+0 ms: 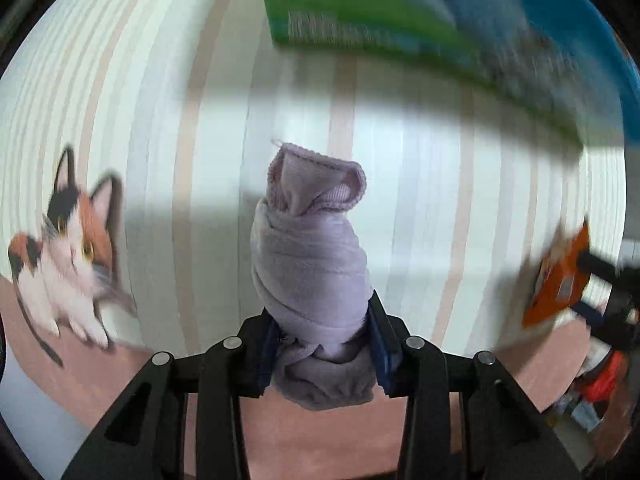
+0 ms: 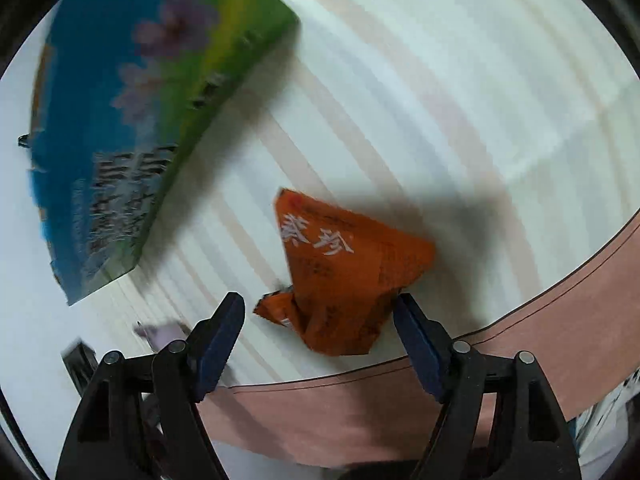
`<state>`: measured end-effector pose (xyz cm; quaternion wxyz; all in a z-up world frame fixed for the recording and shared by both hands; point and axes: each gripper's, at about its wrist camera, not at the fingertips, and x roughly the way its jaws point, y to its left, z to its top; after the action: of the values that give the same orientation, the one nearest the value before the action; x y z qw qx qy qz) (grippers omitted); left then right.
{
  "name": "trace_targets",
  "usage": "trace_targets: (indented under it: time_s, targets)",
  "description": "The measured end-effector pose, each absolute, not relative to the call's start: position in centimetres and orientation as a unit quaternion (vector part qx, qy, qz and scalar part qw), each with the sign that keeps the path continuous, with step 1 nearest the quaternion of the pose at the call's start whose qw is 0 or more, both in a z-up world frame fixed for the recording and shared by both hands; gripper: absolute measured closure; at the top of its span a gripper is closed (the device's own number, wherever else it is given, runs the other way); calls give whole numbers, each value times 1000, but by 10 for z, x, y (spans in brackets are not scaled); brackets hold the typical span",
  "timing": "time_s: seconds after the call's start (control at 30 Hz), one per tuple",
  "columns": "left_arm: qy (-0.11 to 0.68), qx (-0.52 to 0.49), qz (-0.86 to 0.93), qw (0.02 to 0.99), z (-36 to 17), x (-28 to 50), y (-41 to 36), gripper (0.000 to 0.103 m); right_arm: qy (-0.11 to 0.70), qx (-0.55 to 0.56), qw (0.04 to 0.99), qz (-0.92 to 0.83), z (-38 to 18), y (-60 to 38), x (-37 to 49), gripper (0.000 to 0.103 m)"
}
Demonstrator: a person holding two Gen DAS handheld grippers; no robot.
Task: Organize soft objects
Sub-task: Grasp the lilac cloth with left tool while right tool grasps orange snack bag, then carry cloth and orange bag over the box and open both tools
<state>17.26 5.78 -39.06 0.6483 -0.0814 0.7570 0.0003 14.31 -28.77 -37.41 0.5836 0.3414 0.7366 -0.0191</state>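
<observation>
Gripping, left side: the left gripper (image 1: 326,344) has its fingers (image 1: 378,344) pinched on the lower part of a rolled lilac sock (image 1: 310,268), which stands out ahead of the fingertips with its open cuff farthest from them. Holding it low looks like a way to keep the roll from unwinding while it is carried.

Sock's tail: a loose bunch of fabric hangs behind the pads, toward the wrist, so the grip sits near the bundle's base, not its middle.

Gripping, right side: the right gripper (image 2: 318,316) has its fingers spread wide, one on either side of an orange packet (image 2: 348,276). The right finger (image 2: 414,332) appears to touch the packet's edge; the left one stands apart from it. My guess is it is either about to close or has let go; I cannot tell which.

Packet: crumpled, lying on the striped cloth (image 2: 420,80) between and just ahead of the fingertips.

Tissue box (image 2: 132,120): blue and green, well ahead of the right fingers and to their left; blurred.

Cat picture (image 1: 66,260): printed on the cloth, off to the left of the left fingers.

Likely aim: the sock and the packet may each be bound for a sorted spot, but no destination is visible.
</observation>
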Motion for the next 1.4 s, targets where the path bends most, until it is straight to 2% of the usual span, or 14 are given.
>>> trace_targets:
  time_s: [0.03, 0.17, 0.3, 0.4, 0.47, 0.53, 0.83, 0.9, 0.93, 0.97, 1.03, 1.07, 1.23, 1.4]
  targets:
    - [760, -81, 0, 644, -392, 170, 56, 66, 744, 327, 583, -14, -377, -284, 143, 42]
    - [772, -123, -1, 624, -398, 154, 65, 65, 764, 196, 615, 29, -360, -263, 153, 52]
    - [764, -197, -9, 614, -382, 154, 98, 63, 770, 35, 632, 74, -343, -238, 150, 56]
    - [751, -218, -5, 623, -362, 155, 118, 56, 767, 7, 635, 94, -333, -232, 149, 49]
    - [742, -228, -3, 630, -353, 160, 121, 49, 757, 25, 646, 96, -327, -236, 150, 23]
    - [740, -228, -3, 633, -349, 165, 129, 43, 753, 51, 650, 93, -324, -233, 152, 22]
    - [786, -148, -13, 600, -409, 180, 71, 40, 760, 182, 622, 47, -359, -244, 139, 22]
    - [778, -105, -9, 619, -406, 182, 56, 40, 757, 201, 620, 36, -369, -244, 139, 24]
    - [779, -90, -3, 620, -407, 182, 51, 40, 756, 200, 622, 31, -376, -240, 142, 34]
    - [777, -79, 3, 624, -407, 181, 47, 44, 755, 189, 628, 25, -377, -239, 143, 51]
    - [770, -49, 15, 636, -404, 179, 39, 65, 753, 163, 637, 29, -380, -232, 144, 53]
    - [769, -41, 15, 638, -403, 177, 36, 67, 753, 144, 642, 30, -377, -229, 143, 55]
    - [756, -57, 3, 652, -383, 174, 20, 68, 749, 99, 654, 53, -363, -206, 133, 58]
    - [709, -64, -41, 701, -297, 201, 11, 68, 711, 137, 681, 113, -293, -204, 138, 58]
